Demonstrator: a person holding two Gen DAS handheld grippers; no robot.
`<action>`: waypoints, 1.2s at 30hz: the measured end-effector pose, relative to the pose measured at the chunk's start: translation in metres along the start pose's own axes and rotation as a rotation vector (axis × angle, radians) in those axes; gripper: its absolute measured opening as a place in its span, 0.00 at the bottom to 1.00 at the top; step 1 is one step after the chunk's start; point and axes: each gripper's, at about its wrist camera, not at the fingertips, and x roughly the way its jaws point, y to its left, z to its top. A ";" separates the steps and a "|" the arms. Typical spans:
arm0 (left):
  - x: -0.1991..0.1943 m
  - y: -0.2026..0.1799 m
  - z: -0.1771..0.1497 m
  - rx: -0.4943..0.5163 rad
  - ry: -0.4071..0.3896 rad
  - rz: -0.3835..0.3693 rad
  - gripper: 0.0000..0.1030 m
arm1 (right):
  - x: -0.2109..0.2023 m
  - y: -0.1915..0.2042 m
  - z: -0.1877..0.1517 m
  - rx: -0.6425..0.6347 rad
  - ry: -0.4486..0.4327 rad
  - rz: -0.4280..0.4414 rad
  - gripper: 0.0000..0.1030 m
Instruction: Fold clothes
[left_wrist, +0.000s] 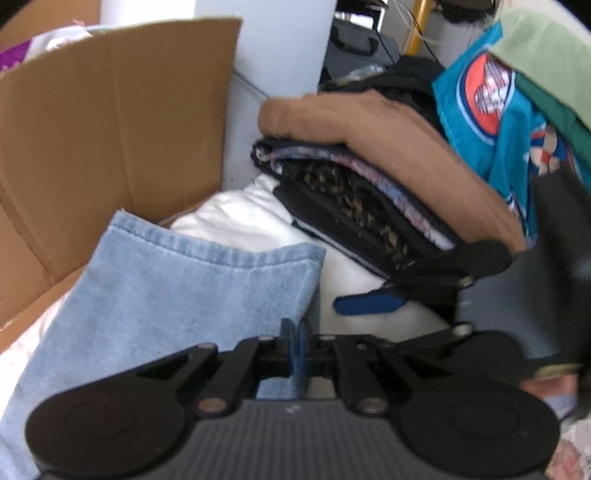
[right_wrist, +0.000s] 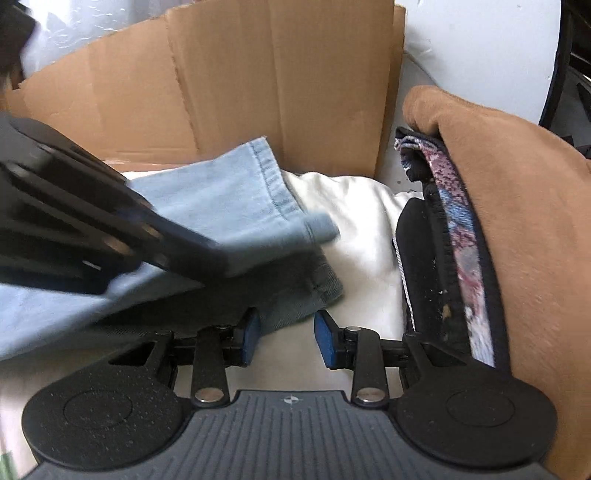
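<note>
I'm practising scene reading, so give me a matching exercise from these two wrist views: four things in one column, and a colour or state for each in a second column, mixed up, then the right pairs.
Things:
1. denim garment
2. left gripper
3. right gripper
4. top garment of the folded stack

Colours or states:
A. open, nothing between the pads
B. light blue, lying on the white fabric
C. brown
D. shut on the denim's edge

Pairs: 1-B, 2-D, 3-A, 4-C
</note>
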 end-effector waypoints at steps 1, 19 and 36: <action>0.004 -0.001 -0.002 0.001 0.009 0.004 0.02 | -0.005 0.000 0.000 -0.006 -0.001 -0.001 0.38; -0.027 -0.015 -0.030 0.013 0.071 0.023 0.59 | -0.076 -0.002 -0.008 -0.038 -0.004 0.010 0.40; -0.092 -0.007 -0.089 -0.037 0.085 0.136 0.77 | -0.065 0.023 -0.003 -0.100 0.074 0.133 0.41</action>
